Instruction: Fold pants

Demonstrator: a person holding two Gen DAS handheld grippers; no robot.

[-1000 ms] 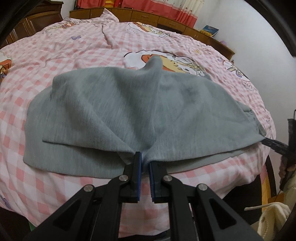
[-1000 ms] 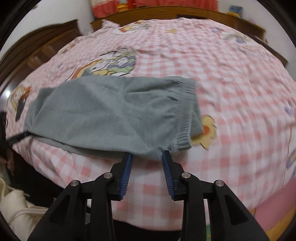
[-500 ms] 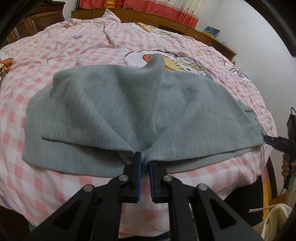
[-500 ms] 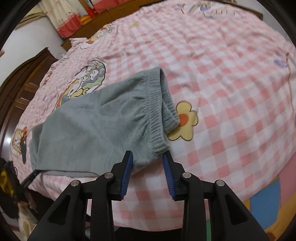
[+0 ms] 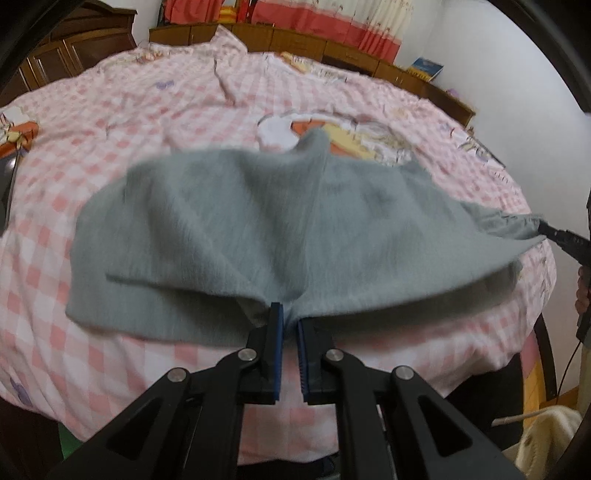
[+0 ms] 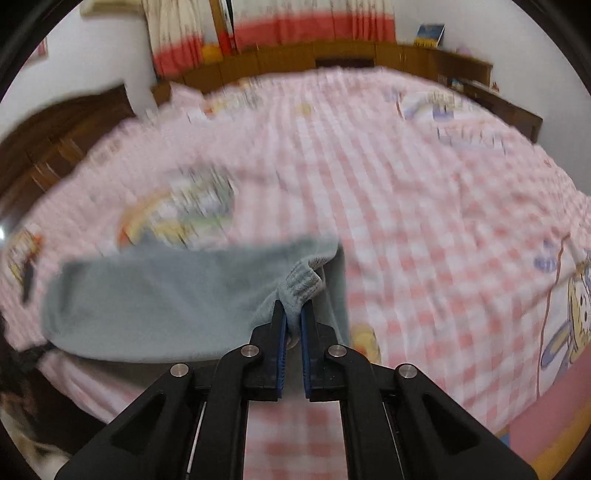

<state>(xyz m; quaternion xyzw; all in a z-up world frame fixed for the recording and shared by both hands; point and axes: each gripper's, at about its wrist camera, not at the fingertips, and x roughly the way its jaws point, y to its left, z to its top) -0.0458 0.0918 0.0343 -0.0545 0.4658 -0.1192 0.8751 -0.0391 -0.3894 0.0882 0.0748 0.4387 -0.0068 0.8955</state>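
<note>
Grey pants (image 5: 258,229) lie folded lengthwise across the pink checked bed. My left gripper (image 5: 290,314) is shut on the near edge of the pants at their middle and lifts it slightly. In the right wrist view my right gripper (image 6: 292,317) is shut on the ribbed waistband (image 6: 303,282) of the pants (image 6: 166,295) and holds it raised off the bed. The right gripper also shows in the left wrist view (image 5: 565,240) at the far right, pulling the waistband end up.
The pink checked bedspread (image 5: 184,110) with cartoon prints covers the bed. Wooden cabinets (image 5: 332,48) and red-and-cream curtains (image 6: 295,22) line the far wall. A dark wardrobe (image 6: 55,140) stands at the left. The bed's near edge drops off just below both grippers.
My right gripper has closed on the waistband and lifted it; before it was open around the waistband. The left gripper has stayed shut on the pants' edge and risen a little.
</note>
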